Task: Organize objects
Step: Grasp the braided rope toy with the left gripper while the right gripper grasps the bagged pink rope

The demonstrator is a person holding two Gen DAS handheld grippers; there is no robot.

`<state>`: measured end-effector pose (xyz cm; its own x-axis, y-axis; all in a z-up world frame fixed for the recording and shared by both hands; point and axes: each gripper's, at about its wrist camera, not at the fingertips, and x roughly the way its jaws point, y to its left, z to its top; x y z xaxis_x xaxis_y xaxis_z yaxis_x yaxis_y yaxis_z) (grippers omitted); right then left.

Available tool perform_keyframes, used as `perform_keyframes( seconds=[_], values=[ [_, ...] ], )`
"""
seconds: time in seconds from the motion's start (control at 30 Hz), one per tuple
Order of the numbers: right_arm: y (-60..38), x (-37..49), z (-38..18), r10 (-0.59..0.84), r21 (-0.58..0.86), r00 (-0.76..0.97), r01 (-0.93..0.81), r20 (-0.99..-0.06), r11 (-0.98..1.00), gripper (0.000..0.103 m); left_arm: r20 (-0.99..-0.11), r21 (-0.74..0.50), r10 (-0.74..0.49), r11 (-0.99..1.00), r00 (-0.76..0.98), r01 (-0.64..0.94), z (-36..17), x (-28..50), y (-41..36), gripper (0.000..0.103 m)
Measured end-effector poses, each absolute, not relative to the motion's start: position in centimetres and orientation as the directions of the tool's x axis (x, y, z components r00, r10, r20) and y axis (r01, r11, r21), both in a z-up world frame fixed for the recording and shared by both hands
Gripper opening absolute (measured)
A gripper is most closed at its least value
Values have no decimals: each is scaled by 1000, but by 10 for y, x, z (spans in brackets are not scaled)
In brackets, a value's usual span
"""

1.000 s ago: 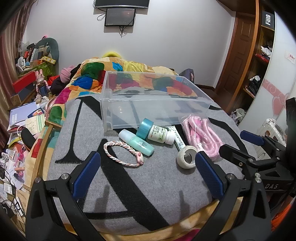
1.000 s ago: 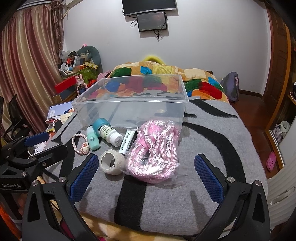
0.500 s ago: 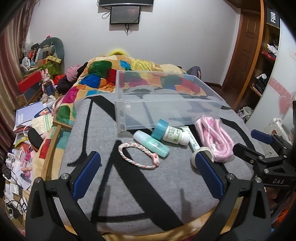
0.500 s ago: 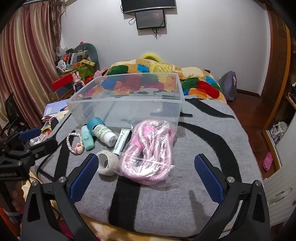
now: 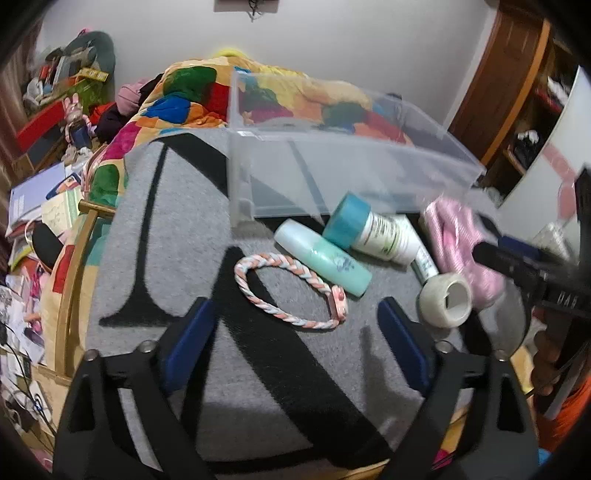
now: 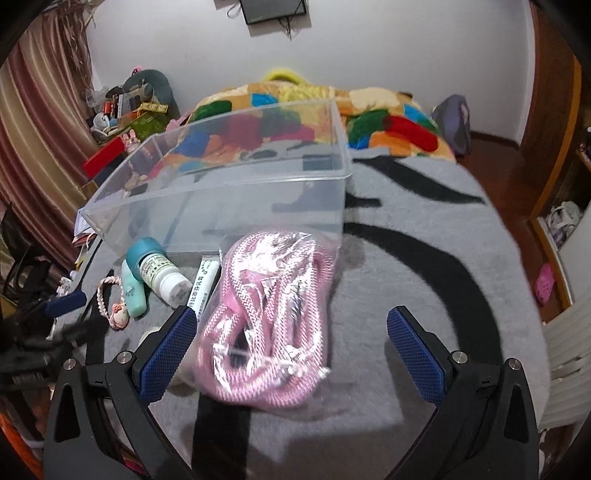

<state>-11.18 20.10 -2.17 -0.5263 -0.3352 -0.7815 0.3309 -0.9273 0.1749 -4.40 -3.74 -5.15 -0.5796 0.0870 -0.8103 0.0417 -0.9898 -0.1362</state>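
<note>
Grey blanket with black bands (image 6: 424, 236) is covering the bed. Patchwork quilt (image 6: 391, 122) is lying bunched at 12 o'clock. Dark screen (image 6: 273, 9) is hanging on the white wall above it. Reddish curtain (image 6: 33, 140) is hanging at 9 o'clock, with cluttered shelf items (image 6: 125, 107) beside it. Wooden door (image 5: 506, 81) is standing at 2 o'clock. Papers and books (image 5: 33, 199) are lying at 9 o'clock beside the bed.

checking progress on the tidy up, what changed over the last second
Both claws moved forward and down toward the items on the blanket. The left claw now hangs open near the braided bracelet; the right claw is open around the bagged pink rope. Nothing has been gripped. The clear bin, bottles, tube and tape roll lie where they were.
</note>
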Motion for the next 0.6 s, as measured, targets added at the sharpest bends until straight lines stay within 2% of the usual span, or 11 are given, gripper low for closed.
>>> perform_keyframes(
  seconds=[0.17,0.2,0.23,0.33,0.37,0.4,0.5,0.53,0.6],
  values=[
    [188,-124,-32,-319,158,-506,336,-801,-928,101,-812,-49,13,-998,-584,46,-63,-50,-25,93],
    [188,-127,-33,-320,163,-504,331,-802,-929,100,-807,-43,6,-998,-590,49,-64,-50,-23,87],
    [188,-130,-35,-326,175,-495,328,-805,-928,96,-801,-34,-4,-998,-598,52,-64,-50,-22,84],
    [187,-135,-41,-355,207,-460,342,-814,-917,81,-785,1,-36,-998,-619,56,-63,-45,-19,63],
    [187,-134,-41,-357,205,-466,346,-809,-916,79,-780,2,-35,-999,-625,54,-62,-43,-19,53],
    [186,-132,-40,-360,199,-471,357,-805,-913,71,-776,-2,-33,-999,-630,55,-62,-43,-23,40],
    [185,-124,-37,-358,178,-482,380,-800,-908,59,-771,-16,-28,-998,-636,63,-60,-40,-31,19],
    [186,-121,-37,-362,174,-485,390,-796,-904,54,-771,-24,-23,-998,-637,65,-60,-39,-34,16],
    [189,-116,-35,-366,175,-488,393,-792,-903,51,-770,-45,-10,-996,-638,71,-58,-33,-40,14]
  ],
)
